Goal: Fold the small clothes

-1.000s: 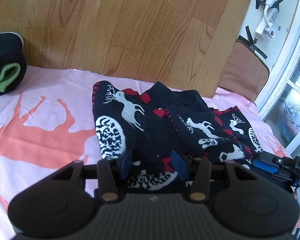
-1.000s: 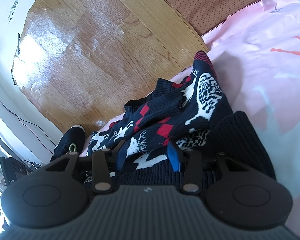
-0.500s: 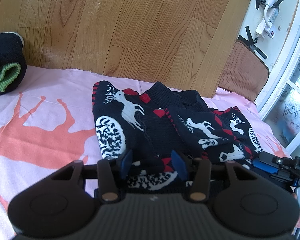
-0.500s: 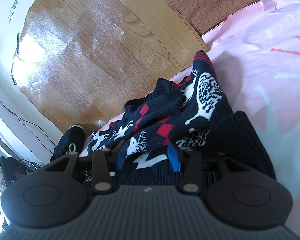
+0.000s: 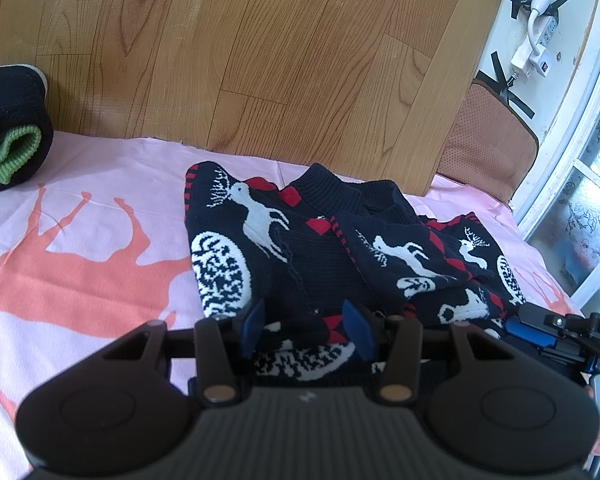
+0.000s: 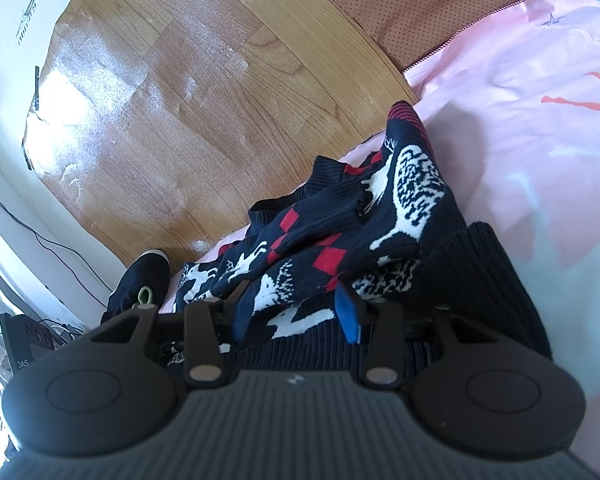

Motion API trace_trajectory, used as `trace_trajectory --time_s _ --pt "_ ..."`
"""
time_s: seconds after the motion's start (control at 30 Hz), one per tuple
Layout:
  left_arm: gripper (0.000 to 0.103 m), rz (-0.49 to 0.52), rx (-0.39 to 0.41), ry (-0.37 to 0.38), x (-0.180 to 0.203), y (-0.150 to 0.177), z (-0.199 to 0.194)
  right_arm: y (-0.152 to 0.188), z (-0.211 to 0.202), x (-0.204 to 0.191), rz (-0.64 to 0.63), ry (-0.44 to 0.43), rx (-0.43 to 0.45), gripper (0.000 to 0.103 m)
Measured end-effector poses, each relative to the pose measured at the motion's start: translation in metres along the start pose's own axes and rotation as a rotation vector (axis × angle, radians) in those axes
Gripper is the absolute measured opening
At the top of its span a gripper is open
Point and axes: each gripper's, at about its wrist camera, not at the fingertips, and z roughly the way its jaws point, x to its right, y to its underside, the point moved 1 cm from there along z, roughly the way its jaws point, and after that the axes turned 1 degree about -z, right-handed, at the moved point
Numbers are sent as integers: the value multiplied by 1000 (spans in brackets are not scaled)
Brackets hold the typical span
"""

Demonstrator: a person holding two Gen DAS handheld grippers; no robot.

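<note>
Both grippers, left [image 5: 306, 330] and right [image 6: 296, 308], spread over sweater [image 5: 300, 248] hem near blanket [image 5: 80, 280] edge: pinch evenly, lift together, fold toward collar.

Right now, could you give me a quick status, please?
Both grippers parted at hem of navy reindeer-patterned knit sweater. Sweater partly folded on pink deer-print cloth. Nothing in the way.

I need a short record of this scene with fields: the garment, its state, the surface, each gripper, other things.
garment: navy sweater with white reindeer and red diamonds
state: sleeves folded inward over the body, collar at the far end
surface: pink sheet with orange deer print, wooden floor beyond
left gripper: jaws apart, astride the sweater's near hem
right gripper: jaws apart, over the ribbed hem
other: dark rolled garment with green cuff; brown cushion
</note>
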Motion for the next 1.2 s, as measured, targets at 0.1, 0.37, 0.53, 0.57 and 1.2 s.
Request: trace_trajectory --time_s 0.1,0.37,0.53,0.57,1.2 --pt "45 0 0 0 0 0 0 0 0 0 0 0 0 48" --pt "45 0 0 0 0 0 0 0 0 0 0 0 0 48" --pt "45 0 0 0 0 0 0 0 0 1 -1 1 -1 48" --pt "45 0 0 0 0 0 0 0 0 0 -1 1 -1 48" --pt "46 0 0 -1 1 0 0 0 0 0 0 1 -1 48"
